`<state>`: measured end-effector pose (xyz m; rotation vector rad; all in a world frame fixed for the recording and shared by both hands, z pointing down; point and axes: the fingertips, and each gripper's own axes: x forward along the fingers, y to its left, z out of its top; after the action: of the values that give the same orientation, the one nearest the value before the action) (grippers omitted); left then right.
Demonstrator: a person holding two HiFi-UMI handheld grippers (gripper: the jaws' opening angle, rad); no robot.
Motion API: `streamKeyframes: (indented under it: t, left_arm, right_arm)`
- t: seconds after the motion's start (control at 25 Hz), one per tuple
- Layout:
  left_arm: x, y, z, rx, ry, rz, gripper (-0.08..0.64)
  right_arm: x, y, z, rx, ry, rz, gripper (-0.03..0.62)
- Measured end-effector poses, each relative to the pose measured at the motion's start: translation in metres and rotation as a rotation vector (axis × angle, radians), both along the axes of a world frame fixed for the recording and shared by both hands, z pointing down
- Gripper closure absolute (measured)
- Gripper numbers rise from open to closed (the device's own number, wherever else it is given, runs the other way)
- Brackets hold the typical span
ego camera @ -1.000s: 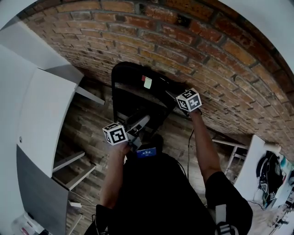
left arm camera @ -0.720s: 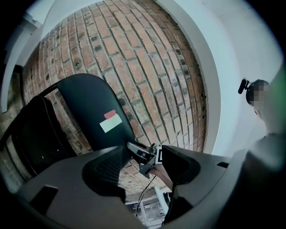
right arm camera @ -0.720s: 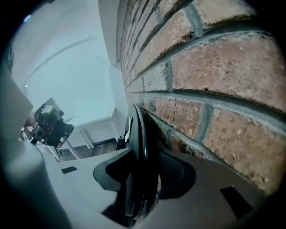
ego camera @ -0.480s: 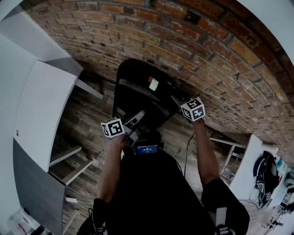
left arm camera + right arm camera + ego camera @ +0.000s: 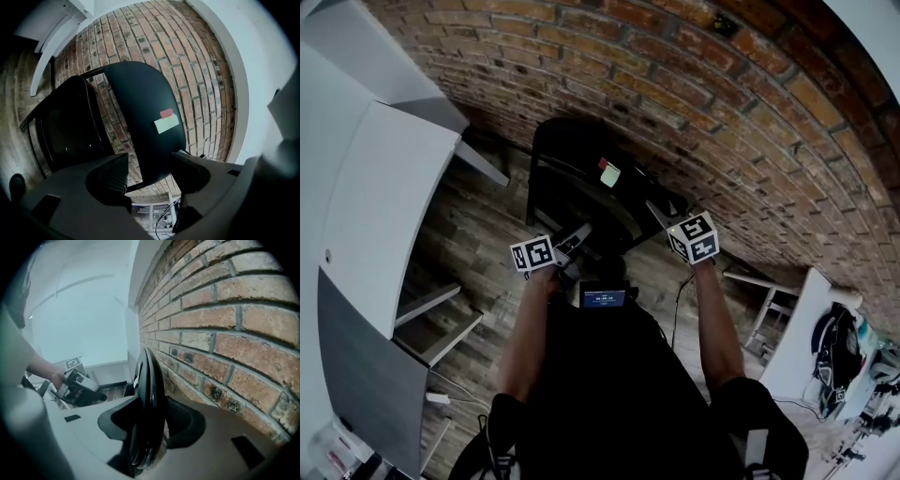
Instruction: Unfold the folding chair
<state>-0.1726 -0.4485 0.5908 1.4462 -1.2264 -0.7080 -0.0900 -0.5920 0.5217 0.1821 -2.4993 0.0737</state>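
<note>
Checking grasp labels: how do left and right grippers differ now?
Left gripper holds its jaws apart, not pressing the folding chair; right gripper has just been closing its jaws and pinches the chair's edge. Left gripper faces the chair's broad panel; right gripper sees it edge-on. Both reach the chair.

There is one folding chair (image 5: 581, 183). It carries two stickers: one red sticker (image 5: 605, 165) and one pale green sticker (image 5: 611, 175). There are two claws, the left claw (image 5: 579, 234) and the right claw (image 5: 659, 211); the right claw's jaws have just been closing, with the chair's rim between them. Each claw bears one marker cube, which makes two: the left cube (image 5: 533, 254) and the right cube (image 5: 695, 237). Two bare forearms show, the left forearm (image 5: 530, 328) and the right forearm (image 5: 717, 319). There is one small screen (image 5: 602, 298) and one brick wall (image 5: 722, 122).
</note>
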Motion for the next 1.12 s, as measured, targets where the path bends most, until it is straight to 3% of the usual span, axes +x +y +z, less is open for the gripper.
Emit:
streamKeyframes:
  t: [0.68,1.12]
  left_arm:
    - [0.031,0.068,0.032,0.030,0.108,0.155,0.285]
    - [0.065,0.107,0.042,0.005,0.083,0.188,0.285]
  right_arm:
    - [0.008,0.111,-0.027,0.035,0.008,0.127,0.428]
    - [0.009,0.171,-0.034,0.034,0.013,0.138,0.430]
